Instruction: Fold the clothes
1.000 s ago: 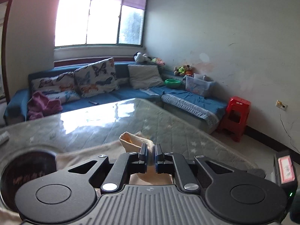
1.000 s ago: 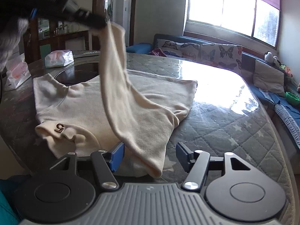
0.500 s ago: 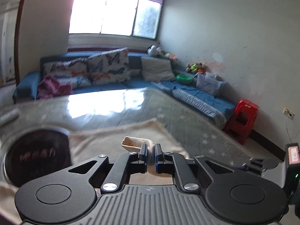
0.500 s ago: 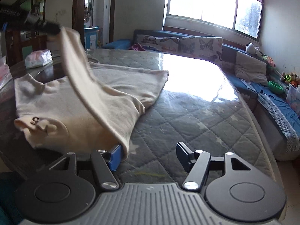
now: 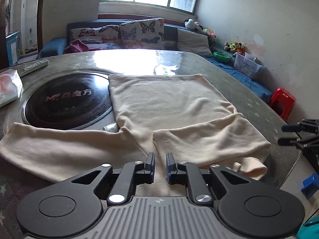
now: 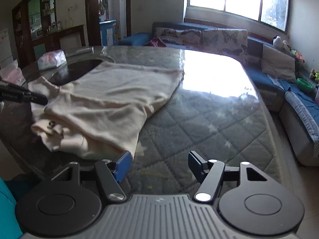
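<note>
A cream sweater (image 5: pixel 169 103) lies flat on the quilted table (image 6: pixel 209 123). Its right sleeve (image 5: pixel 209 139) is folded across the chest, and the other sleeve (image 5: pixel 59 145) stretches out to the left. My left gripper (image 5: pixel 160 159) hovers low over the collar area. Its jaws are opening by a narrow gap, with cloth under them but none pinched between them. It also shows at the left edge of the right wrist view, left gripper (image 6: pixel 39 99). My right gripper (image 6: pixel 159 159) stands wide, closing slightly, with nothing between its fingers, just right of the sweater's (image 6: pixel 111 99) near corner.
A black round hotplate (image 5: pixel 67 103) is set in the table beside the sweater. A tissue pack (image 5: pixel 8 87) and a remote (image 5: pixel 35 65) lie at the far left. A blue sofa (image 6: pixel 279 83) and a red stool (image 5: pixel 283 103) stand past the table's right edge.
The left gripper came down with the raised sleeve and laid it across the sweater, then parted its jaws a little. The right gripper drew away from the sweater's near edge.
</note>
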Available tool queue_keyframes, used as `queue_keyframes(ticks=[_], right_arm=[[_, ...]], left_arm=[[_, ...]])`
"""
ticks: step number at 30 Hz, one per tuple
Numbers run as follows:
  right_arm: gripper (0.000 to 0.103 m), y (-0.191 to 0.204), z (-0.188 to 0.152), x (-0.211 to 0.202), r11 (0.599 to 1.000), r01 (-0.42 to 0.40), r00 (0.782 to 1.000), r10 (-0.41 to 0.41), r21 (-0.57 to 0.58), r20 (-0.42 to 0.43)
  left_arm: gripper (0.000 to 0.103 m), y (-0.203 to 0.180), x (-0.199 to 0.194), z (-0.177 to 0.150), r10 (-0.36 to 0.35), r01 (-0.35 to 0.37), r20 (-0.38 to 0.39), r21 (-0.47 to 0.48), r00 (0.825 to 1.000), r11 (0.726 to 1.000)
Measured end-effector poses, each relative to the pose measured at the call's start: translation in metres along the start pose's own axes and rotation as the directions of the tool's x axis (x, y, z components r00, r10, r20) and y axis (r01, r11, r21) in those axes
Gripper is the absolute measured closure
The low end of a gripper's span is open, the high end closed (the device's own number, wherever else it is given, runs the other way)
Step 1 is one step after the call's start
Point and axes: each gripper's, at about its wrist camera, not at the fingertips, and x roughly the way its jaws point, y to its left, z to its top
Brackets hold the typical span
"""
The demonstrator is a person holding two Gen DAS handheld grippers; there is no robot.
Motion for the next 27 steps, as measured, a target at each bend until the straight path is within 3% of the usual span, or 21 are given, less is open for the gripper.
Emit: queue_keyframes(ticks=[3,7,11,14,17,23,27], right_arm=[[0.050,0.002,0.018,0.009,0.999,-0.048,0.998,0.047,0.002,0.043],[0.060,0.016,0.039,0.036,0.993,-0.116,0.991,0.118,-0.026,0.068],[0.063,0.026,0.046,0.065,0.988,-0.149,0.987,0.151,-0.033,0.055],[0.063,0.030,0.045,0.078,0.988,-0.146,0.988,0.148,-0.039,0.043],[0.064,0.030,0.039,0.086,0.991,-0.122,0.992,0.124,-0.055,0.027],[0.063,0.043,0.048,0.077,0.986,-0.135,0.989,0.140,-0.100,0.038],[0.064,0.057,0.049,0.091,0.978,-0.159,0.987,0.161,-0.133,0.002]], left_arm=[[0.090,-0.003,-0.004,0.006,-0.020,0.020,0.026,-0.003,0.999,1.000],[0.090,-0.021,0.008,0.016,-0.102,0.101,0.045,0.020,0.994,0.995],[0.090,-0.025,0.036,0.018,-0.108,0.108,0.029,0.008,0.994,0.994],[0.090,-0.017,0.050,0.015,-0.042,0.042,0.009,-0.010,0.999,0.999],[0.091,-0.004,0.047,0.011,-0.020,0.021,0.016,-0.038,1.000,0.999],[0.091,0.013,0.026,0.008,0.027,-0.023,0.047,-0.084,0.999,0.996],[0.091,0.028,0.008,0.005,0.071,-0.058,0.078,-0.151,0.994,0.987]])
